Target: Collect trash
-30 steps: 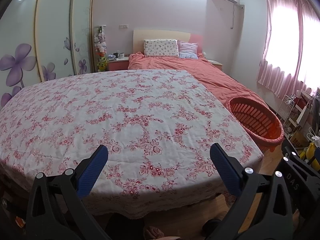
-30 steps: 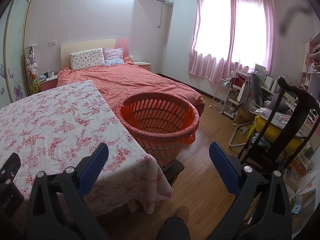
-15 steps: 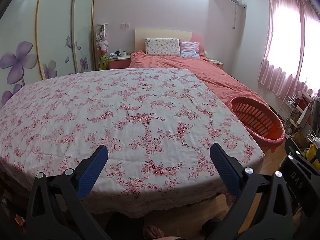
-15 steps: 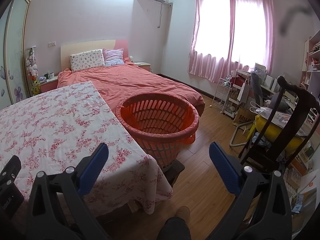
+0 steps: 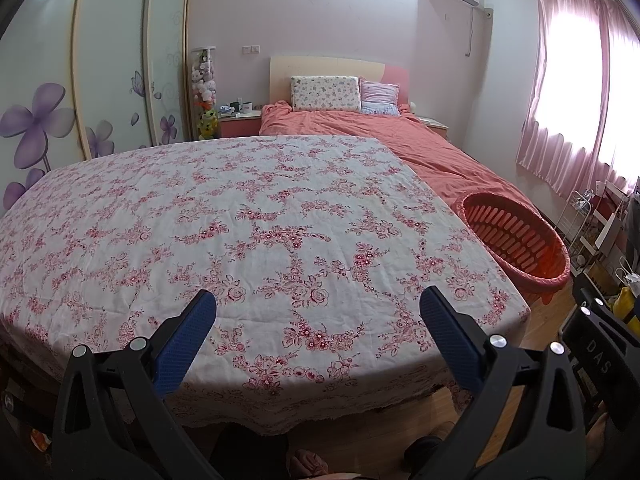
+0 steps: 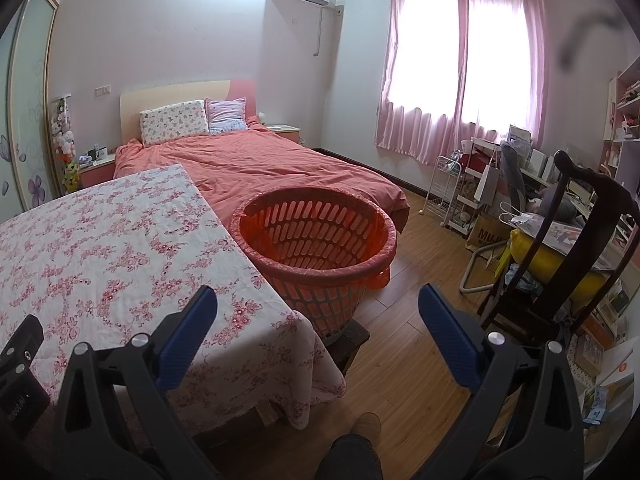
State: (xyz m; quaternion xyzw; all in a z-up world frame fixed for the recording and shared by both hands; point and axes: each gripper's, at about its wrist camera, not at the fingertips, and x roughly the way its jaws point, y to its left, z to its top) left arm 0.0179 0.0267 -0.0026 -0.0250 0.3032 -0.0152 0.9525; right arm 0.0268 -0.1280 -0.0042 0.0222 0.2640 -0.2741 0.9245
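An orange slatted basket (image 6: pixel 316 240) lined with a red bag stands on a low dark stool beside the table's right edge; the same basket (image 5: pixel 516 236) shows at the right of the left wrist view. No trash shows on the floral tablecloth (image 5: pixel 248 232). My left gripper (image 5: pixel 318 312) hovers open over the cloth's near edge, nothing between its blue pads. My right gripper (image 6: pixel 318 308) is open too, held in front of the basket, above the table corner (image 6: pixel 280 320) and the wooden floor.
A bed with a salmon cover (image 6: pixel 256 168) lies behind the table and basket. A dark wooden chair (image 6: pixel 560 248), a white wire cart (image 6: pixel 446 184) and a cluttered desk fill the right side. A person's foot (image 6: pixel 366 424) shows on the floor below. Wardrobe doors (image 5: pixel 100 80) line the left.
Both views have drifted slightly: the left wrist view has tilted up a little, and the basket sits a touch closer in the right wrist view. Both grippers stay open.
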